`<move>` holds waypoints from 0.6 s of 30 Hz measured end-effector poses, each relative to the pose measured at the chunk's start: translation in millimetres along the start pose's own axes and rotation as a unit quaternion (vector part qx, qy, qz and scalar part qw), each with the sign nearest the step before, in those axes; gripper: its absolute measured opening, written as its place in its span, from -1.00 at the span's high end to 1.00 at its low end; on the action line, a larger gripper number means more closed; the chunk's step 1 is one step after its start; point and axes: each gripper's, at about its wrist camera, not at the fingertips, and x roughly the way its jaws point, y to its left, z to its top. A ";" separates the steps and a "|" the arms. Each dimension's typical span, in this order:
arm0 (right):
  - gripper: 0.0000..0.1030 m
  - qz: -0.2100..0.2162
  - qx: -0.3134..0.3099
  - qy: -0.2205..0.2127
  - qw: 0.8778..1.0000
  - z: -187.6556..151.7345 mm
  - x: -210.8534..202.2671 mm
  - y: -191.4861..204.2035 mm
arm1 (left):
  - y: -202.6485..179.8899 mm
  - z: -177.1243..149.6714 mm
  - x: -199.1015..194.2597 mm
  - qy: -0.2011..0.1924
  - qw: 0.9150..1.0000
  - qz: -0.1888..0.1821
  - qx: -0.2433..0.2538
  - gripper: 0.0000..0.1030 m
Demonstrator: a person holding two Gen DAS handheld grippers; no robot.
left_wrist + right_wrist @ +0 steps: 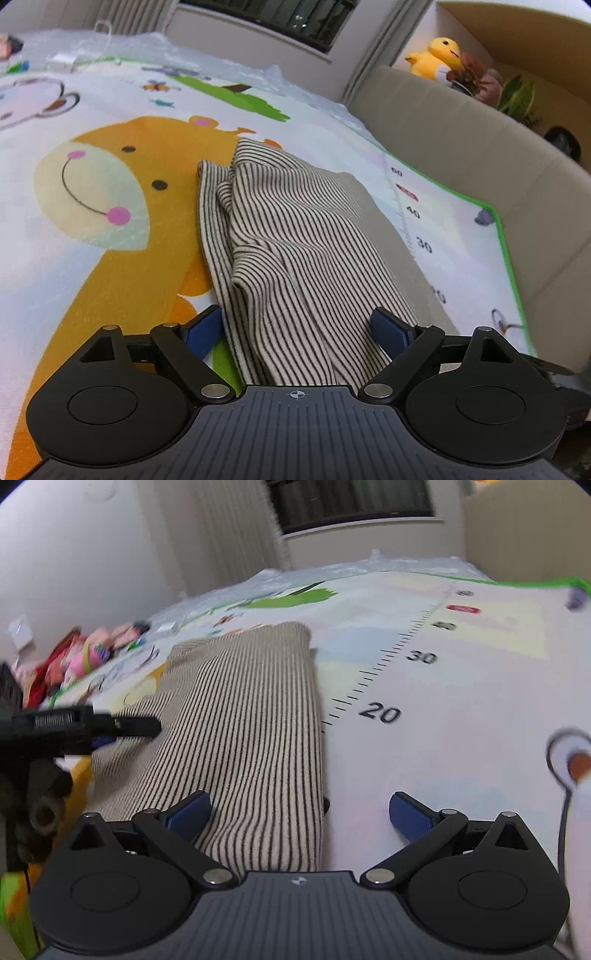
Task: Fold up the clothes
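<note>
1. Left claw: one unit, two blue ribbed pads on black linkages, standing spread apart; the striped garment is lying between the pads and running forward from them. Whether the pads are touching the cloth cannot be told.
2. Right claw: one unit, same build, pads spread wide; the left pad is sitting over the garment's near edge, the right pad over bare mat. The other claw is showing at the left of this view, blurred, just above the cloth.
3. Striped garment: one piece, soft knit, cream with thin dark stripes, folded into a long rumpled strip with several overlapping layers, lying on the play mat.
4. Play mat: one, smooth printed sheet with a green border, showing an orange cartoon giraffe face and a ruler scale reading 20, 30, 40, 60 between the two views.
5. Plush toy: one, yellow, sitting on a ledge behind a beige padded rail.
6. Colourful items: a blurred pile at the mat's far left; count cannot be told.
</note>
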 end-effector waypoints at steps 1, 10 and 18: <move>-1.00 -0.001 0.013 -0.007 1.000 -2.5 -1.4 -1.1 | -1.0 -1.1 -0.4 -0.001 1.000 0.002 0.004 -0.77; -1.00 0.017 0.026 0.005 0.999 9.1 -3.7 -10.9 | 1.2 -3.7 -2.5 -0.005 1.000 -0.004 0.005 -0.78; -0.40 0.039 -0.074 -0.036 0.996 19.5 -23.2 24.2 | 4.2 -4.9 -2.8 -0.007 1.000 -0.014 0.004 -0.82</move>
